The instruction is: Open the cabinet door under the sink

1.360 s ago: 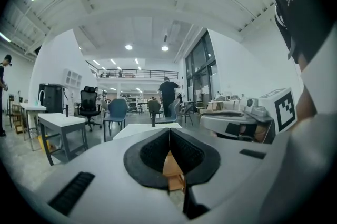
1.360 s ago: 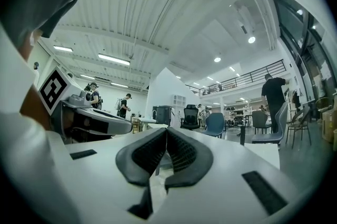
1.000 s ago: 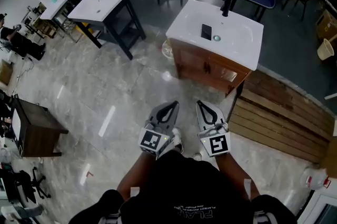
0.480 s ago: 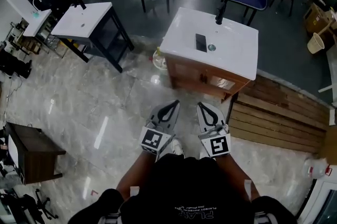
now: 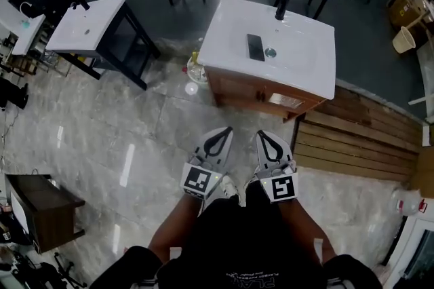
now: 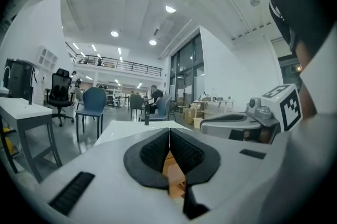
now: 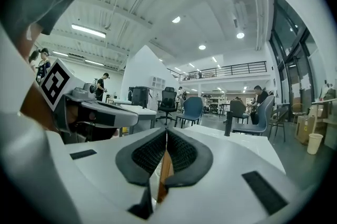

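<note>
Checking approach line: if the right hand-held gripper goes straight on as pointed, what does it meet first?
Most likely the right hand-held gripper meets the front of the brown wooden cabinet under the white sink top. Nothing stands between, though depth is unclear.

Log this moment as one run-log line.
left gripper: shut, empty | right gripper: shut, empty | cabinet door: closed, untouched | position: both grippers short of door

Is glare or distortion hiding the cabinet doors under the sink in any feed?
Head view: sharp, but the steep angle foreshortens the cabinet doors under the sink top; light streaks glare on the floor. Left gripper view: fisheye, dark corners; the shut left claw leaves only a sliver of wood visible. Right gripper view: the same past the shut right claw.
</note>
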Available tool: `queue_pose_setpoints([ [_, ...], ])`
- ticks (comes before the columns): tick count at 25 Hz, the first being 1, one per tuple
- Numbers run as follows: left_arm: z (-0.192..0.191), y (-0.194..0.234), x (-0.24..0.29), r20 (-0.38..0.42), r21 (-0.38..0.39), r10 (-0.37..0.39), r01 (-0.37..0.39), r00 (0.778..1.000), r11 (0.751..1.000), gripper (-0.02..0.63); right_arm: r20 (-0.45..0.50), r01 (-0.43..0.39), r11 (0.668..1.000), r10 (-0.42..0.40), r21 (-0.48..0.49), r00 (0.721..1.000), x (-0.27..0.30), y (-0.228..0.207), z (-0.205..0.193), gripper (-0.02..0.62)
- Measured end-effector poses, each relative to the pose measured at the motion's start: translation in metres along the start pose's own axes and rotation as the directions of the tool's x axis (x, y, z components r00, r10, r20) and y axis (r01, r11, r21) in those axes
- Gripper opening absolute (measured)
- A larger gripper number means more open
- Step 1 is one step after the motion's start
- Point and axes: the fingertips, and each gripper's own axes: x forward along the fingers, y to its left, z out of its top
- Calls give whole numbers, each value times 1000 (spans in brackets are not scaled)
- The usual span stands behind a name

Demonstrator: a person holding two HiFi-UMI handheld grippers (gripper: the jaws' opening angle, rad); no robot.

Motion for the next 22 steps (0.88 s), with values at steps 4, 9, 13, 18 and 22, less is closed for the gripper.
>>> queue_pose_setpoints([
  [4, -16, 12, 24, 3, -29, 9, -9, 1000, 1000, 23, -24, 38, 999, -38, 32, 999, 16, -16, -26, 25],
  [9, -46, 28, 66, -9, -63, 28, -28, 1000, 998, 23, -36, 77, 995, -75, 67, 997, 44, -45, -70, 25],
  [13, -84, 43, 99, -17, -93, 48, -49, 999, 994, 23, -32, 147, 985, -145, 94, 989, 61, -68, -112, 25],
  [18, -148, 60, 133, -54, -118, 82, -88, 995, 989, 23, -95, 207, 970, -195, 131, 976, 69, -91, -180, 25],
  [22, -200, 68, 157, -88, -128, 91, -102, 992, 986, 23, -134, 220, 968, -204, 122, 970, 77, -105, -241, 25],
])
